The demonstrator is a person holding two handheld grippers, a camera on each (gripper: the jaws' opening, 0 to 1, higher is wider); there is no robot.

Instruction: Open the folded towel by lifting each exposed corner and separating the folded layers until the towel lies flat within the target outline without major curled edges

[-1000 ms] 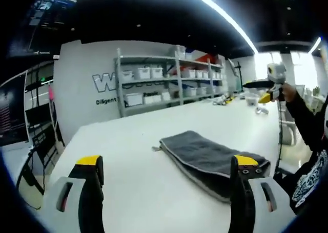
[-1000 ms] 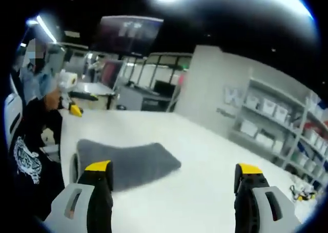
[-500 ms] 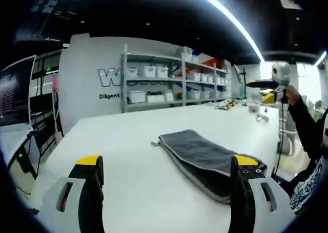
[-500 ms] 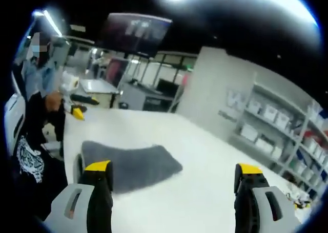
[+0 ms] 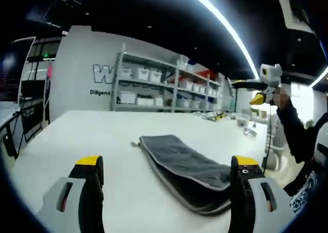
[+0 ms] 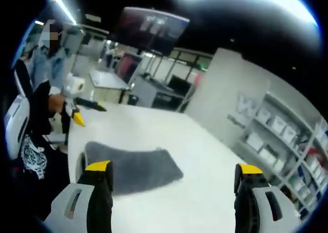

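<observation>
The left gripper (image 5: 164, 166) now sits lower and closer; the folded towel (image 5: 184, 166) lies between its spread fingers, untouched on the table (image 5: 77, 135). The right gripper (image 6: 174, 171), fingers also spread, shows the towel by its left finger, plus a monitor (image 6: 151, 30).

**Cloth on a smooth white top**

Folded towel (image 5: 187, 170): grey cloth, matt, soft-napped, with a paler stitched edge along the fold. Table (image 5: 77, 135): white, smooth, faintly glossy under the ceiling lights. Left gripper (image 5: 166, 164) and right gripper (image 6: 174, 170): pale grey plastic bodies, black jaws, yellow matt tips. Shelving (image 5: 164, 87): grey metal frame, loaded with white plastic bins. Person's sleeve (image 5: 294, 133): dark matt cloth.
</observation>
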